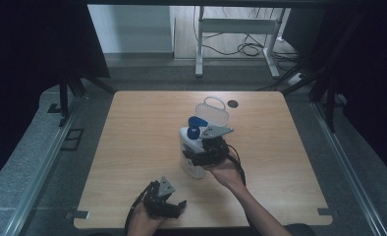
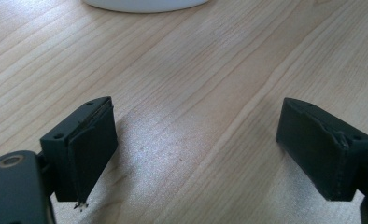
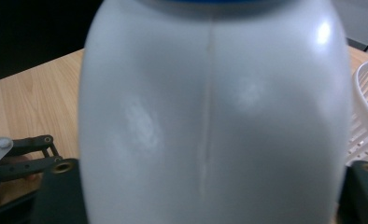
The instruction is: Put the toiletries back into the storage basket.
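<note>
A white pump bottle point(image 1: 190, 150) with a blue pump head stands upright just right of centre in the high view, on the wooden table point(image 1: 132, 147). The right gripper point(image 1: 201, 156) has it by the body from the right side: in the right gripper view the bottle's white belly sits between the two black jaws, which press on its flanks low down, a sideways hold that keeps the bottle standing and steady. Just behind it, toward the upper centre of the high view, lies a white slatted basket point(image 1: 212, 112), close enough to serve as the bottle's likely destination. The left gripper point(image 1: 168, 204) rests at the lower left of the table, jaws spread wide over bare wood with nothing between them, apparently waiting out of the way.
</note>
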Demonstrator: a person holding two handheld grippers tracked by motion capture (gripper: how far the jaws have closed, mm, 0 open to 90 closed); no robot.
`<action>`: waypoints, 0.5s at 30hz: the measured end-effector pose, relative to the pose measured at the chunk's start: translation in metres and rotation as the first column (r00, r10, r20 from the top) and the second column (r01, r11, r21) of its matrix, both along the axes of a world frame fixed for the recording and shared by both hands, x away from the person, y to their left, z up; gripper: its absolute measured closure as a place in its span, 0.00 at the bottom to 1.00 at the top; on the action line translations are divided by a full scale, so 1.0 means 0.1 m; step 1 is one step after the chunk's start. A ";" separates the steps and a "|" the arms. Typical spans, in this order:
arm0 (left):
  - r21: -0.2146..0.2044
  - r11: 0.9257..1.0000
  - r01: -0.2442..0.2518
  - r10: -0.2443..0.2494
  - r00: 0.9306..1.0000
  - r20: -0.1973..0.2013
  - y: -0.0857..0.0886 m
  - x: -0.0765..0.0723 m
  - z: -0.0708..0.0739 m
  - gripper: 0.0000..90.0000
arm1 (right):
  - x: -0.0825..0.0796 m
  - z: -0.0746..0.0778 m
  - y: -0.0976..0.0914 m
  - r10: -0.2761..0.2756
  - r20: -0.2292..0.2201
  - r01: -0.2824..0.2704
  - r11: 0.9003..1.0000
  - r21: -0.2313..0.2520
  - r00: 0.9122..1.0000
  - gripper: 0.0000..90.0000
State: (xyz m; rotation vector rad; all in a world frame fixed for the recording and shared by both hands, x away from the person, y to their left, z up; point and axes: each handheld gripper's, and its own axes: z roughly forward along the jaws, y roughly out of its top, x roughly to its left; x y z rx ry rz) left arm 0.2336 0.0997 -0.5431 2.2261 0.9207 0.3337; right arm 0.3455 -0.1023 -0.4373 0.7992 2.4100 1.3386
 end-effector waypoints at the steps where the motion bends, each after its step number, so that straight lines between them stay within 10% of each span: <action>1: 0.000 1.000 0.000 0.000 1.000 0.000 0.00 0.00 0.00 0.13 | 0.00 0.00 0.00 0.008 0.006 -0.008 1.000 -0.001 1.000 0.39; 15: 0.002 1.000 0.000 0.000 1.000 -0.001 0.00 0.00 0.00 0.13 | 0.01 0.05 -0.02 0.025 0.014 -0.024 0.999 -0.037 1.000 0.42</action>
